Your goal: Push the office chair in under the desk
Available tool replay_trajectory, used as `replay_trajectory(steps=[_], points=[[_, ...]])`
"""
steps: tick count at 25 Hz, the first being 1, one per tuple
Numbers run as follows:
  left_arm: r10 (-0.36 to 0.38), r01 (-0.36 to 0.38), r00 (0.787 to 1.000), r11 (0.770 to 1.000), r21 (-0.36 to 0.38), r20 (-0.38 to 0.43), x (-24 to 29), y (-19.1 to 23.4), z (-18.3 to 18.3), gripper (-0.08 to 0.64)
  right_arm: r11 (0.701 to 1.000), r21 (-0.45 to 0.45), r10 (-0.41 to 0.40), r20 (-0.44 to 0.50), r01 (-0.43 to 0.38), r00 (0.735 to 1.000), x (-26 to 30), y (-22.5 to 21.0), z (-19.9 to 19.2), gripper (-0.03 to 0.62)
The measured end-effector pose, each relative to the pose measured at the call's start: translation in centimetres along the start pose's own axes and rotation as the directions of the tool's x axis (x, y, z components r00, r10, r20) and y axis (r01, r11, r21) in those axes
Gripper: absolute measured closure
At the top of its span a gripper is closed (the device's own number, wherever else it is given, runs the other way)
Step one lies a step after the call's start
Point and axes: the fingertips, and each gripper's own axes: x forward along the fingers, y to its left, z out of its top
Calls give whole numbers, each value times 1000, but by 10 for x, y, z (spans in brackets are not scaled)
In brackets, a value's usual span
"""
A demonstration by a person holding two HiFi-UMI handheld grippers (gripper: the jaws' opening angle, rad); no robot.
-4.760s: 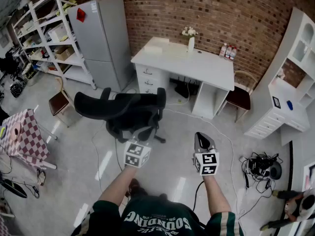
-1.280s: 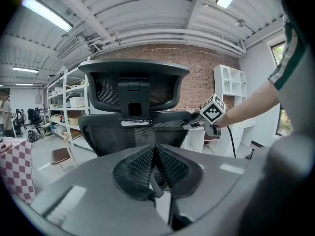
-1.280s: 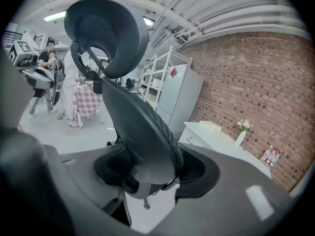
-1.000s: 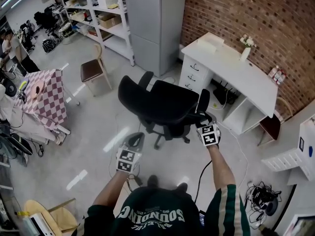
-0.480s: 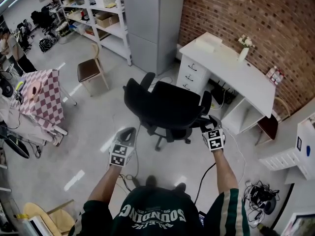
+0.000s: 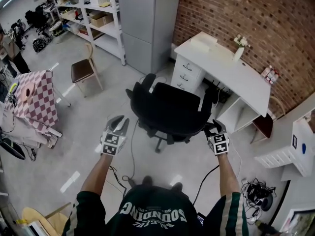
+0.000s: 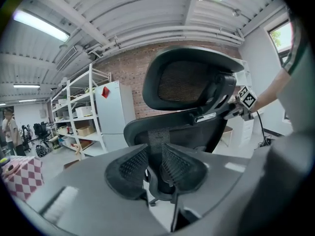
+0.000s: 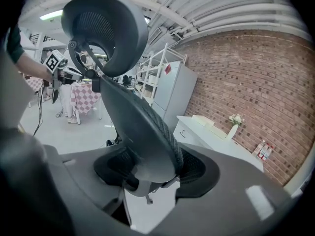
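Note:
The black office chair point(image 6: 170, 107) stands on the floor with its back toward me, a short way in front of the white desk point(image 6: 231, 70). My right gripper point(image 6: 212, 127) is shut on the right edge of the backrest point(image 8: 133, 117), which runs between its pads point(image 8: 197, 168). My left gripper point(image 6: 118, 119) hangs in the air left of the chair, apart from it. Its jaws have just been opening and stand a little apart, with nothing between the pads point(image 7: 130, 166). The headrest point(image 7: 192, 82) shows beyond them.
A grey fridge point(image 6: 142, 18) and white shelving point(image 6: 93, 14) stand at the back. A wooden chair point(image 6: 83, 70) and a checkered table point(image 6: 32, 100) are at the left. A second chair point(image 6: 263, 124) sits beside the desk, a white cabinet point(image 6: 290, 146) at right, cables point(image 6: 256, 191) on the floor.
The chair has rolled nearer to the desk with my right gripper on its backrest. My left gripper has moved up and left beside the chair, and its jaws have parted slightly.

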Motion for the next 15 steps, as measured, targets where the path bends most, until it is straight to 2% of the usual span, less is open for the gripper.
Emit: replay_trajectory(steps=[7,11,15], points=[[-79,80,997,996,32,-19,52,33,-5,253,1000,22,-1,7,1,1000,0,-2,-5,337],[-100,101,995,995,23,-26,80,50,-3,202,999,38,-10,19,9,1000,-2,-6,-5,336],[-152,152,988,988,32,-29,104,59,-4,159,999,51,-11,25,9,1000,-5,-12,-8,333]])
